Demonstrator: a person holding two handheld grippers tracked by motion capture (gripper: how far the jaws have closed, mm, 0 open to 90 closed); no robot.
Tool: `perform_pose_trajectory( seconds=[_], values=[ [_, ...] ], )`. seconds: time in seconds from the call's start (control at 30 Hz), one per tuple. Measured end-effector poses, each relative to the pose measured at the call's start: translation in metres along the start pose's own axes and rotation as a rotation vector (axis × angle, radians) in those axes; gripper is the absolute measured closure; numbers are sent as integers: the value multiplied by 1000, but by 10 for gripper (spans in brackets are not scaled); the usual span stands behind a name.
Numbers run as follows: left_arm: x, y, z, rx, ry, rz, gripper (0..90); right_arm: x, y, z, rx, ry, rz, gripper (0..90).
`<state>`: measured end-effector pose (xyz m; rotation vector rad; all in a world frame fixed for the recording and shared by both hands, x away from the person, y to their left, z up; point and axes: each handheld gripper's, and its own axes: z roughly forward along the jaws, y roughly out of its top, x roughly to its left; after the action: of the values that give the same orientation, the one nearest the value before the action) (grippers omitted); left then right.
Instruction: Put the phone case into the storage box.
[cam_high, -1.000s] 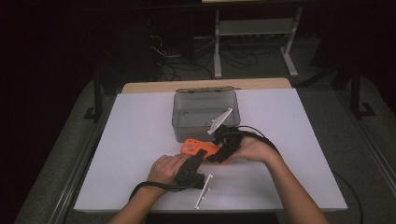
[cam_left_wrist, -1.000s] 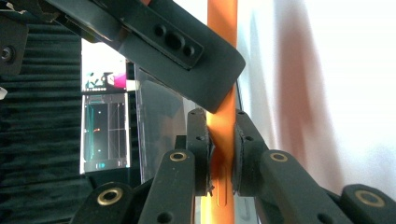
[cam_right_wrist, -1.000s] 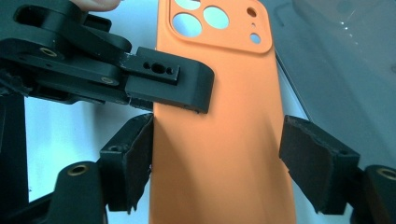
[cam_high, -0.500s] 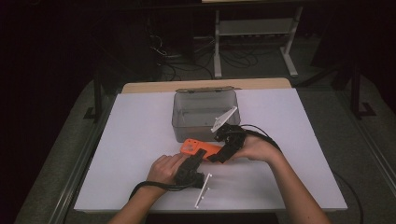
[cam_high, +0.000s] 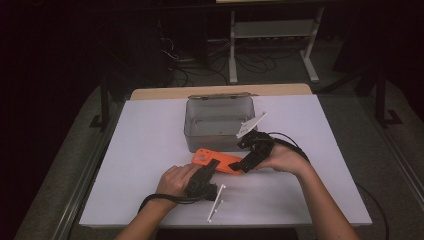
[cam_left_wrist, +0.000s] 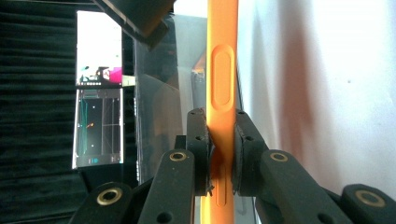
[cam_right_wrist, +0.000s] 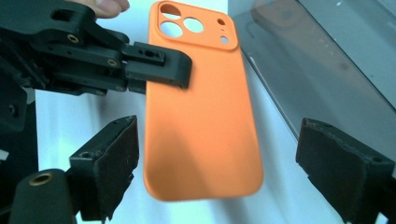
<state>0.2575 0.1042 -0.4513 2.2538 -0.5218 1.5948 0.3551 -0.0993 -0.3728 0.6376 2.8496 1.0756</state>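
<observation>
The left claw (cam_left_wrist: 220, 154) is clamped on the orange phone case's (cam_right_wrist: 196, 102) edge, just in front of the clear box (cam_high: 218, 122). The right claw (cam_right_wrist: 215, 172) has just been opening, pads off the case lying between them. The high view shows the box holding nothing, on the tabletop (cam_high: 145, 145).

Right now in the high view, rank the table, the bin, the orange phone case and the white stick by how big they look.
1. Table
2. Bin
3. Phone case
4. White stick, similar in length to the case but far thinner.
</observation>
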Motion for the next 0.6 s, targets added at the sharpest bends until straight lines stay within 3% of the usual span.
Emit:
perform_pose_trajectory(
  seconds=[0.33,0.37,0.6],
  values=[
    [2,-1,-1,14,-3,10,801,-2,-18,-10,-24,-50,23,59],
    [1,-1,-1,4,-2,-3,801,-2,-20,-11,-24,-56,26,51],
    [2,-2,-1,15,-2,2,801,2,-43,-13,-36,-90,42,20]
  ],
)
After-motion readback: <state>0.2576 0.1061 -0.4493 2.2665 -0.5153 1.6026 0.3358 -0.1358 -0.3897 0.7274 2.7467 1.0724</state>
